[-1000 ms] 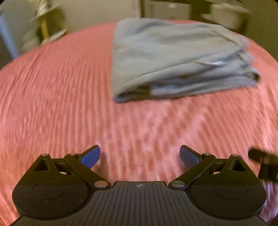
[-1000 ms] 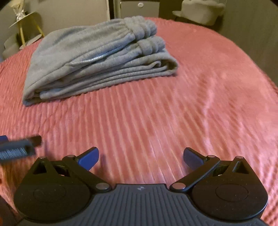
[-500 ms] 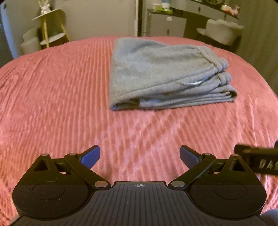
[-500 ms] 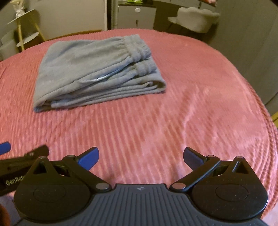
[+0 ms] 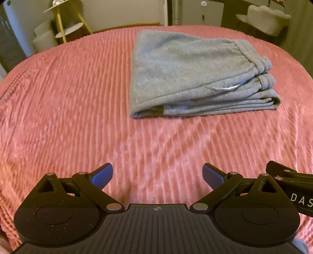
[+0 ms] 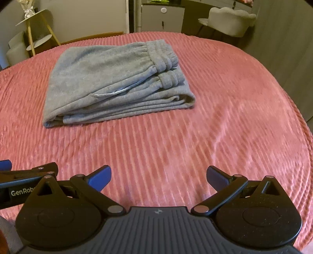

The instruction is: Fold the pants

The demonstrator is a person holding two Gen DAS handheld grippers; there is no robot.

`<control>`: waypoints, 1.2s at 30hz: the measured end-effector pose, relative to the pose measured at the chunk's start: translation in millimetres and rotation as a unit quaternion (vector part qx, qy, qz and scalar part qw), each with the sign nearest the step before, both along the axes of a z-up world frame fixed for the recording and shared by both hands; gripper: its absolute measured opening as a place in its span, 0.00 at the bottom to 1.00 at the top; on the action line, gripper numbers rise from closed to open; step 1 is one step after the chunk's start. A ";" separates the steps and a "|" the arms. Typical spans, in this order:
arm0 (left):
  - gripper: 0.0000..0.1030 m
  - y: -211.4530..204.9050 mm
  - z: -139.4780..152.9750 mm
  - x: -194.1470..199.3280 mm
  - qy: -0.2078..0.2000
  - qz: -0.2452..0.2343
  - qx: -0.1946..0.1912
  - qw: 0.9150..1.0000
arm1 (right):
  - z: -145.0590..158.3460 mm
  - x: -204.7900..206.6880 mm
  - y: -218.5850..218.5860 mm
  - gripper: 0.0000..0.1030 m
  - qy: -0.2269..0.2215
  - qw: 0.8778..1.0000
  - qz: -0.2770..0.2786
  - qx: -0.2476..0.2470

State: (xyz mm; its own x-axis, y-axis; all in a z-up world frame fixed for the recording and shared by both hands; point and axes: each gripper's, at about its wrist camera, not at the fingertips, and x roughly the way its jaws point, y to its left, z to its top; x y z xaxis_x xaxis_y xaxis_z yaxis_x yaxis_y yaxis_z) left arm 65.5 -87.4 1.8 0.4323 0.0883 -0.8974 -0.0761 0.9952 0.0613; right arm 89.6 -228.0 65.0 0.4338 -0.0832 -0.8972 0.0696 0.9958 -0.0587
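Observation:
The grey sweatpants [image 5: 195, 76] lie folded in a flat stack on the pink ribbed bedspread [image 5: 68, 109], waistband to the right. They also show in the right wrist view [image 6: 117, 84]. My left gripper [image 5: 157, 175] is open and empty, well back from the pants near the bed's front. My right gripper [image 6: 158, 176] is open and empty too, just as far back. Each gripper's side shows at the edge of the other's view.
A yellow-legged side table [image 5: 66, 29] and a light pouf [image 5: 45, 41] stand beyond the bed at the far left. A pale chair [image 6: 230, 21] and a cabinet [image 6: 162, 17] stand behind. The bed's edge curves off at the right [image 6: 293, 109].
Both grippers have drawn back from the folded pants, which now look smaller and farther off. The pants have not moved. Both grippers stay open.

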 end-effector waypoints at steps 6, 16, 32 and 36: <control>0.98 1.5 9.5 3.8 -0.003 0.008 -0.010 1.000 | 7.0 6.3 -3.0 1.00 0.002 1.000 0.005 -0.002; 0.98 6.6 17.0 5.4 -0.004 0.010 -0.009 1.000 | 9.1 14.5 -3.5 1.00 0.003 1.000 -0.006 -0.003; 0.98 9.4 19.4 4.9 -0.001 0.013 -0.008 1.000 | 11.3 15.8 -2.5 1.00 0.003 1.000 -0.001 0.002; 0.98 8.2 19.4 5.0 0.000 0.012 -0.006 1.000 | 12.0 16.3 -3.0 1.00 0.004 1.000 0.001 -0.001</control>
State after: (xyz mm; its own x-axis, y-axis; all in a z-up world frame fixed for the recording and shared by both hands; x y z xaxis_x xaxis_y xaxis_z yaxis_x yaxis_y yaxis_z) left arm 70.5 -79.2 21.1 0.4300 0.0871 -0.8986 -0.0996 0.9938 0.0487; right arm 105.9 -231.0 77.0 0.4271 -0.0839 -0.9003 0.0680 0.9958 -0.0605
